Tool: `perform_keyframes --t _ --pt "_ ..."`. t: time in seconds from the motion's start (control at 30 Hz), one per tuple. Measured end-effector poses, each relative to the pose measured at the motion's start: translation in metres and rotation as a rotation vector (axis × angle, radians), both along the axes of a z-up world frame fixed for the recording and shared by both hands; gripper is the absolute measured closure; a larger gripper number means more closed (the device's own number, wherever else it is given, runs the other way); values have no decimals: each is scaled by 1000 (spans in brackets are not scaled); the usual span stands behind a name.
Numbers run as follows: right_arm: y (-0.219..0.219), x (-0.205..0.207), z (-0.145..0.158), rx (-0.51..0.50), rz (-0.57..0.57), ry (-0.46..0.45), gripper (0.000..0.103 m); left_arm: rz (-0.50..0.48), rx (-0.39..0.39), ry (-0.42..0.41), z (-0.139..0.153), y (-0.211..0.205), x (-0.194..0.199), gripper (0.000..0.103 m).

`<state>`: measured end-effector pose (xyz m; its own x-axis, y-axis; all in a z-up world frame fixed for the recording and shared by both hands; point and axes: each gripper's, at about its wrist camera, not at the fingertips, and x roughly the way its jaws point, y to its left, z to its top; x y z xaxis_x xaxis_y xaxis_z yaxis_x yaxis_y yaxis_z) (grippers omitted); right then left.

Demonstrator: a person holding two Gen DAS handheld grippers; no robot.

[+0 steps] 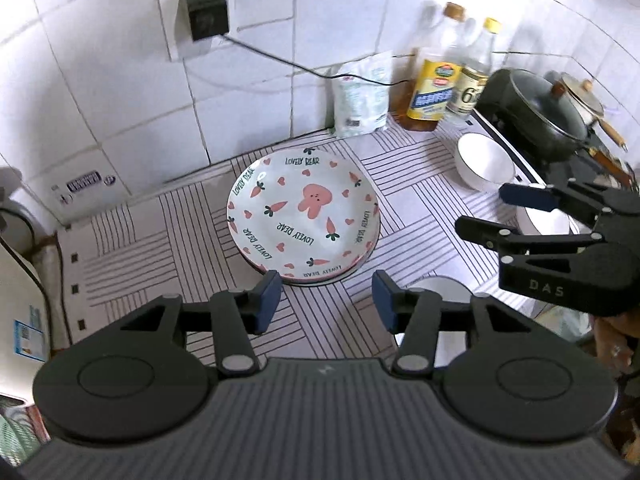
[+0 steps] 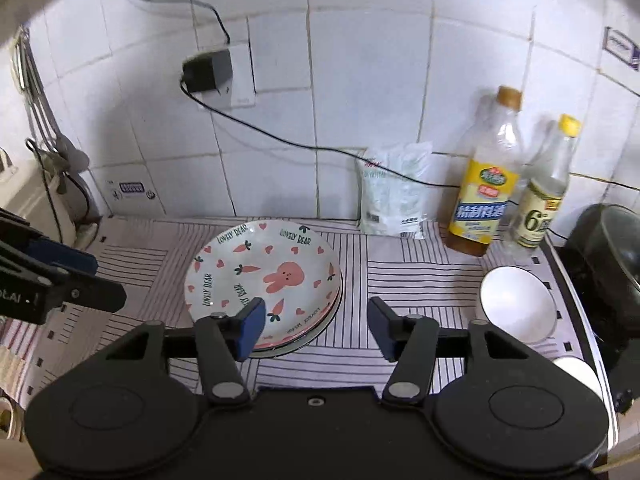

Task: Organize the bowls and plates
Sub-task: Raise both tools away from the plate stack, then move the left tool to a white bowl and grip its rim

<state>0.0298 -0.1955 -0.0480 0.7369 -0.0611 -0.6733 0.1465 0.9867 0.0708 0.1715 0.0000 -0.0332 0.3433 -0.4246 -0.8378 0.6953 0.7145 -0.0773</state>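
Note:
A stack of rabbit-and-carrot plates (image 1: 304, 216) lies on the striped counter cloth; it also shows in the right wrist view (image 2: 264, 280). My left gripper (image 1: 326, 300) is open and empty, just in front of the stack. My right gripper (image 2: 316, 326) is open and empty, hovering at the stack's right front edge; in the left wrist view it (image 1: 492, 212) hangs over the right side. A white bowl (image 1: 484, 162) stands near the stove, seen too in the right wrist view (image 2: 518, 302). Two more white bowls (image 1: 442, 290) (image 1: 544, 222) sit partly hidden behind the grippers.
Two bottles (image 2: 484, 196) (image 2: 540, 200) and a white bag (image 2: 394, 196) stand against the tiled wall. A dark lidded pot (image 1: 536, 114) sits on the stove at the right. A black adapter (image 2: 208, 70) with its cable hangs on the wall. A white appliance (image 1: 16, 280) stands at the left.

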Motion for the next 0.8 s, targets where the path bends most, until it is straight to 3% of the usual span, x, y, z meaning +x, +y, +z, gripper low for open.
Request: perform_keyframes --t 0.1,0.43,0.5,0.57,0.7,0.8 --pt "5 -21 6 -28 -10 -17 32 -29 -1 -6 6 1 -13 43" --pt "31 -87 9 -54 60 -75 27 -98 2 56 -9 -2 -46 31" --pt "36 -97 7 -63 61 -76 14 -102 -13 68 -15 -1 -49 30" --pt "39 -106 1 -81 65 -94 7 -103 -26 84 -24 -2 -50 30" --pt "43 -117 -27 -162 22 -105 7 -97 -36 109 -45 -5 -50 25" --pt "43 -122 -51 -162 6 -91 7 -86 -29 126 -64 -9 -49 23"
